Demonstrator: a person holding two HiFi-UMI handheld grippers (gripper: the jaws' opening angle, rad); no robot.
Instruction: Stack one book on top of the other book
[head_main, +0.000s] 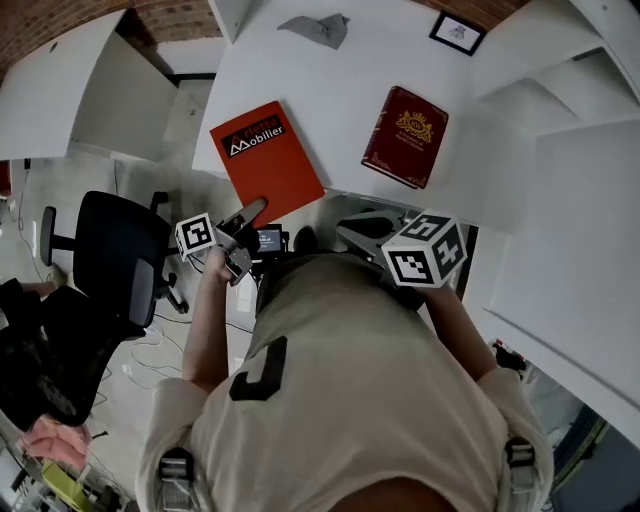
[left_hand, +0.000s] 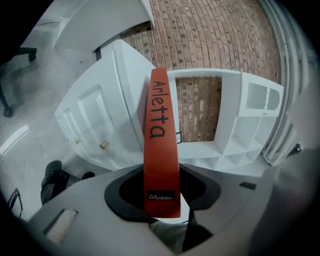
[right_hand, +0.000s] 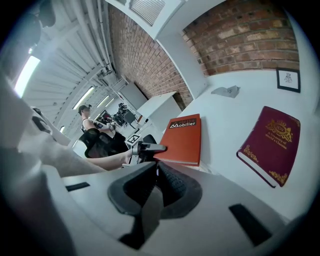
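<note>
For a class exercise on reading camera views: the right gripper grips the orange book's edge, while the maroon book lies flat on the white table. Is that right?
Wrong gripper: the left gripper grips the orange book by its edge, as the left gripper view shows. The maroon book does lie flat on the white table.

We find the left tongs (head_main: 252, 210) reaching forward on a bare left forearm (head_main: 205, 330), jaws clamped on the near edge of the orange book (head_main: 268, 160). The right tongs (right_hand: 156, 172) sit close to the torso, jaws pressed together with nothing between them.
</note>
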